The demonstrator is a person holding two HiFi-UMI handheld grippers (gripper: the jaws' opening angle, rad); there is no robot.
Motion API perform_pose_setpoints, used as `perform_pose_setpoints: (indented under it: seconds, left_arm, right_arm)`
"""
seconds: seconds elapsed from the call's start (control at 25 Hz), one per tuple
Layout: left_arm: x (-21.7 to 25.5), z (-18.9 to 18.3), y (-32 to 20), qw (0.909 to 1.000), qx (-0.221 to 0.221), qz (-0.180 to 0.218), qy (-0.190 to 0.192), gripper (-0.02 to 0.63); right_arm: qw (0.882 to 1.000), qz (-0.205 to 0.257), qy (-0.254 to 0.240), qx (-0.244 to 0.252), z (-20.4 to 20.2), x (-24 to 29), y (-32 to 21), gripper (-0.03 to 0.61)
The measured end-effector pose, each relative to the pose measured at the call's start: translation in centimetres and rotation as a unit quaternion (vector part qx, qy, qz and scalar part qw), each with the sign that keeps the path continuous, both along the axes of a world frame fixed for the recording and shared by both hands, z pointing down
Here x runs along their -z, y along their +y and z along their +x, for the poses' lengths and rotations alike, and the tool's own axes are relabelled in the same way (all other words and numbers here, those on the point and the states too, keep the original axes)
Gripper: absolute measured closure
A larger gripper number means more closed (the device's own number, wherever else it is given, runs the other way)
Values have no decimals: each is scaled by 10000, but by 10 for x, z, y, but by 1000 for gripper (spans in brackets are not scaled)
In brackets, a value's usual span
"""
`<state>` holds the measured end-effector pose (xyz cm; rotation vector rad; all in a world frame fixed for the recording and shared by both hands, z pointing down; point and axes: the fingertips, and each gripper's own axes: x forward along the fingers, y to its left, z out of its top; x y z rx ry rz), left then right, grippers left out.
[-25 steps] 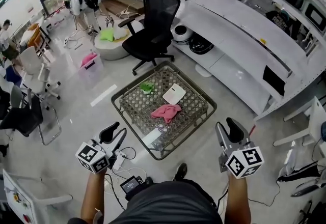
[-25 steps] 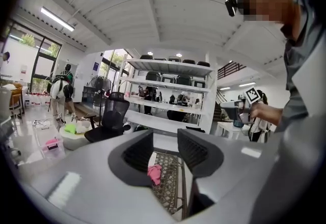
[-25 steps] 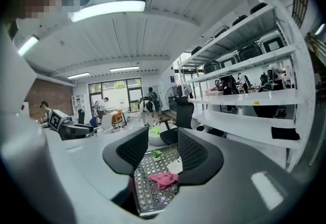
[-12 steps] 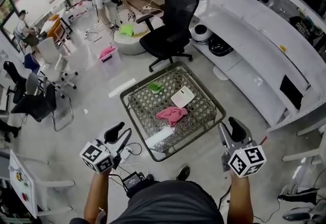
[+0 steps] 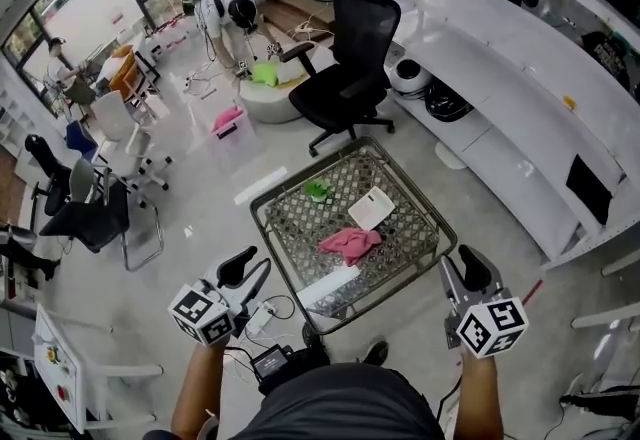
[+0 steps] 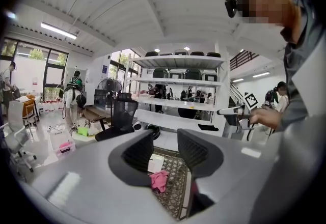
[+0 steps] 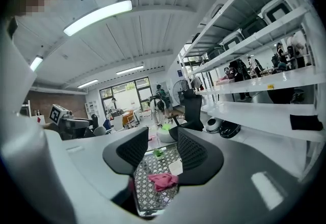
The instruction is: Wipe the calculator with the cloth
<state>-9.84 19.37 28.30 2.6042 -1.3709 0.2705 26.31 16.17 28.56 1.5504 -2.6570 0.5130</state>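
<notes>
My left gripper [image 5: 250, 270] sits at about 8 o'clock of the low lattice-topped table [image 5: 262, 218] in the head view. I hold it up in the air, well apart from the table. Its own view shows the jaws released, with a clear gap and nothing in them [image 6: 165, 149]. Through that gap I see the pink cloth [image 6: 159, 179] far off, with the white calculator [image 6: 156, 163] just past it. On the table, a small green thing [image 5: 318, 190] lies at 11 o'clock of the cloth [image 5: 349, 243], which is crumpled near the middle of the top. The calculator [image 5: 373, 208] lies flat at 1 o'clock of the cloth, just beside it, and I cannot tell whether they touch. A long white strip [image 5: 330, 285] lies at the table's near edge, at 7 o'clock of the cloth. A black office chair [image 5: 352, 58] stands at 12 o'clock beyond the table. My right gripper [image 5: 460, 270] is at 4 o'clock of the table, also in the air and clear of it. Its jaws are likewise released and empty [image 7: 157, 149], framing the cloth [image 7: 163, 180] and calculator [image 7: 176, 167] in the distance.
</notes>
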Motion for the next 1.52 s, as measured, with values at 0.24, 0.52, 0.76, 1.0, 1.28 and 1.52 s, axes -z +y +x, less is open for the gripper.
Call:
perform_pose_setpoints:
  seconds: [0.24, 0.52, 0.76, 1.0, 1.28, 1.52]
  left_arm:
    - [-1, -2, -41, 9994, -271, 86, 193, 428]
    - [3, -31, -86, 9960, -784, 194, 389, 428]
    - [-12, -61, -126, 9926, -1074, 182, 530, 428]
    - [-33, -79, -160, 9872, -1396, 88, 760, 428]
    - [-43, -106, -191, 9822, -1605, 105, 967, 428]
    - [-55, -122, -206, 9825, -1486, 72, 1119, 428]
  right_arm:
    - [9991, 69, 173, -375, 7, 8, -8, 402]
    - [9960, -14, 289, -846, -27, 14, -12, 402]
    - [9924, 58, 502, -1121, -63, 28, -28, 402]
    - [9881, -85, 716, -1358, -96, 24, -38, 402]
    - [9846, -133, 937, -1471, -136, 30, -51, 402]
    - [9851, -240, 1074, -1321, -153, 26, -64, 402]
